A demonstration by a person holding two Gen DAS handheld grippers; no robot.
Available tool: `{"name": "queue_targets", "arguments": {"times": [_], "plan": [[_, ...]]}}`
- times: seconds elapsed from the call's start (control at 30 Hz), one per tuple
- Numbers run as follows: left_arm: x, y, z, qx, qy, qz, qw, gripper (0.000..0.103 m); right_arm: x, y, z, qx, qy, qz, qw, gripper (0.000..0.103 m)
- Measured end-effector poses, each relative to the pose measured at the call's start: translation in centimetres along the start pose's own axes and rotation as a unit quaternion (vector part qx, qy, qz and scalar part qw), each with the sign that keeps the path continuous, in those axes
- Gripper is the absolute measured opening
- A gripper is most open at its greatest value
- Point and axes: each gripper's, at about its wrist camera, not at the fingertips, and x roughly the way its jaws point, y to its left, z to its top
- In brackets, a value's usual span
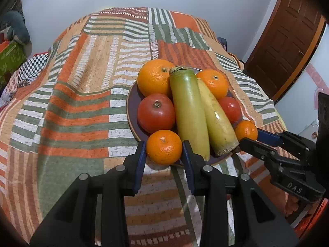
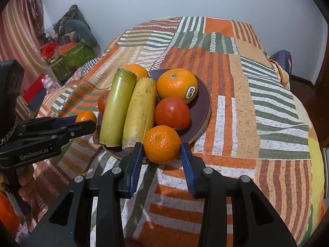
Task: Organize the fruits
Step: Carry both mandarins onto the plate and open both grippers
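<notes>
A dark round plate [image 1: 130,103] [image 2: 207,105] on the striped bedspread carries two big oranges [image 1: 154,77] [image 2: 176,85], two red tomatoes [image 1: 156,113] [image 2: 172,113] and two yellow-green bananas [image 1: 189,111] [image 2: 117,107] lying side by side. My left gripper [image 1: 163,144] [image 2: 86,121] is shut on a small mandarin [image 1: 164,147] [image 2: 86,117] at one rim of the plate. At the opposite rim my right gripper [image 2: 161,144] [image 1: 249,136] is shut on a second small mandarin [image 2: 162,144] [image 1: 246,130]. Whether either mandarin rests on the plate I cannot tell.
The striped orange, green and white bedspread [image 1: 82,107] covers the whole bed. A white wall stands behind it and a brown door [image 1: 287,37] to the right. Boxes and clutter [image 2: 70,57] lie on the floor left of the bed. A hand [image 2: 24,181] holds the left gripper's handle.
</notes>
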Motion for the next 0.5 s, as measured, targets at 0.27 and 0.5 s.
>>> {"name": "queue_targets", "arguments": {"times": [0.27,0.5], "plan": [[0.9,0.4,0.2,-0.010,-0.001,-0.001,0.9999,0.035,0.1,-0.4,0.0,0.004,-0.001,0.003,1.000,0.034],[1.1,0.1,0.1,0.001,0.004,0.022,0.9998,0.043,0.2,-0.5,0.1,0.006,0.001,0.007,1.000,0.035]]}}
